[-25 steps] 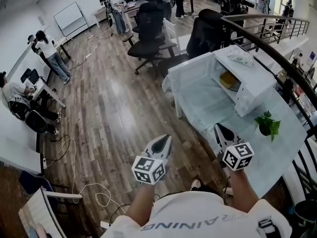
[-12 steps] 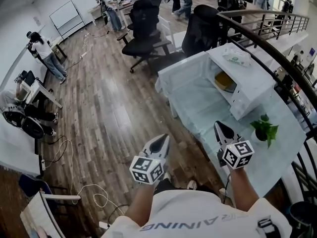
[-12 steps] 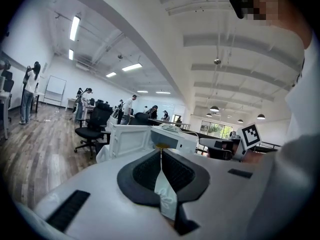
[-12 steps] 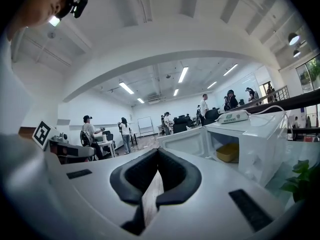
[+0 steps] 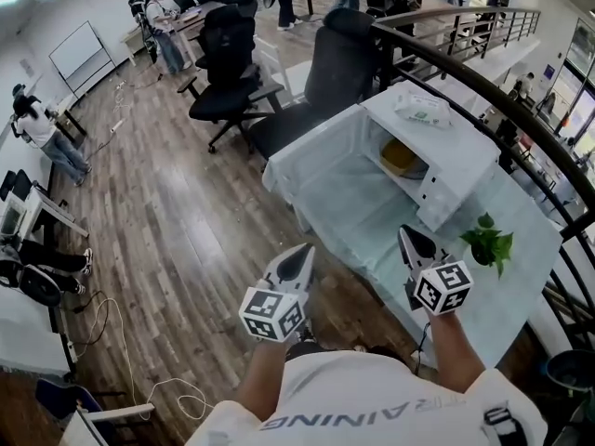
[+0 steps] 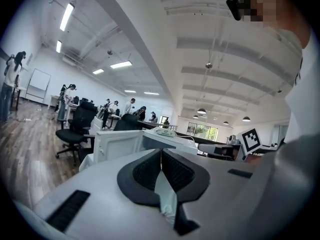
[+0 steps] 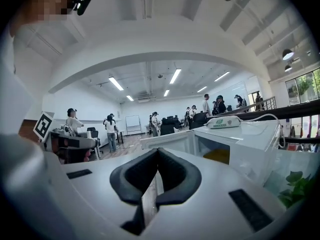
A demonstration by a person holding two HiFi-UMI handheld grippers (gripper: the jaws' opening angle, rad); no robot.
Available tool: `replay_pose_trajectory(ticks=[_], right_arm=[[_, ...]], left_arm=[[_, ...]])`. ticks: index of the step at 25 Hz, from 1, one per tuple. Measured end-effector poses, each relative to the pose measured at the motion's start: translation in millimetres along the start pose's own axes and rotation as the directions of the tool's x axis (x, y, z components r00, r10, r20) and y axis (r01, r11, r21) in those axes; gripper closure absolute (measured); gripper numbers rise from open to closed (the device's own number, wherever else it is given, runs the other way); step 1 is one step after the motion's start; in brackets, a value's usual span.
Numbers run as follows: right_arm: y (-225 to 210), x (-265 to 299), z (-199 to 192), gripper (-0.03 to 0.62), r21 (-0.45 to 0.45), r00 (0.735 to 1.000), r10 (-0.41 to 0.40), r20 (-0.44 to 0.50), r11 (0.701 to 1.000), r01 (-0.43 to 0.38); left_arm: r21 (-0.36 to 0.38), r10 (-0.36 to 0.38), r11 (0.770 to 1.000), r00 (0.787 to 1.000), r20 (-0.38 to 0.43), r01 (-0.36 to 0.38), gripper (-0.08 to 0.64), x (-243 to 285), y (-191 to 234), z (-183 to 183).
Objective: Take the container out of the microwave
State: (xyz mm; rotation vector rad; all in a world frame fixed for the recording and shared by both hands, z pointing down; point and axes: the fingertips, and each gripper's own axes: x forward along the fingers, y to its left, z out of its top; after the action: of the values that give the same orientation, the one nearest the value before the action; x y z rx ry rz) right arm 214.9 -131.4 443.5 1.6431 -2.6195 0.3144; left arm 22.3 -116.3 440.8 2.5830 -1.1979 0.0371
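Observation:
A white microwave (image 5: pixel 446 151) stands on a table draped in a pale cloth (image 5: pixel 353 198). Its door (image 6: pixel 117 145) hangs open to the left, also seen as the door (image 7: pixel 167 140) in the right gripper view. A yellow container (image 5: pixel 400 158) sits inside the cavity, and the same container (image 7: pixel 218 156) shows from the right gripper. My left gripper (image 5: pixel 299 260) is shut and empty over the floor, short of the table. My right gripper (image 5: pixel 414 242) is shut and empty above the table's near edge. In their own views the left gripper (image 6: pixel 161 151) and right gripper (image 7: pixel 157 151) both point toward the microwave.
A wipes packet (image 5: pixel 421 110) lies on the microwave. A small green plant (image 5: pixel 485 244) stands on the table to the right. Black office chairs (image 5: pixel 339 59) stand beyond the table. A dark railing (image 5: pixel 521 124) runs along the right. People stand far off on the wooden floor.
The table and microwave have drawn nearer and shifted left in the head view as both grippers travelled forward. Both grippers stayed shut and empty.

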Motion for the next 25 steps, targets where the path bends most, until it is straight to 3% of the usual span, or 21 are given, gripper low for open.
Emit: replay_pose_trajectory(ticks=[13, 25], right_arm=[[5, 105, 10, 0.571, 0.009, 0.983, -0.181, -0.002, 0.983, 0.181], [2, 131, 2, 0.571, 0.009, 0.939, -0.342, -0.017, 0.940, 0.342]], left_arm=[[0.027, -0.167, 0.985, 0.984, -0.058, 0.168, 0.524, 66, 116, 31], [0.019, -0.292, 0.955, 0.950, -0.113, 0.296, 0.524, 92, 155, 33]])
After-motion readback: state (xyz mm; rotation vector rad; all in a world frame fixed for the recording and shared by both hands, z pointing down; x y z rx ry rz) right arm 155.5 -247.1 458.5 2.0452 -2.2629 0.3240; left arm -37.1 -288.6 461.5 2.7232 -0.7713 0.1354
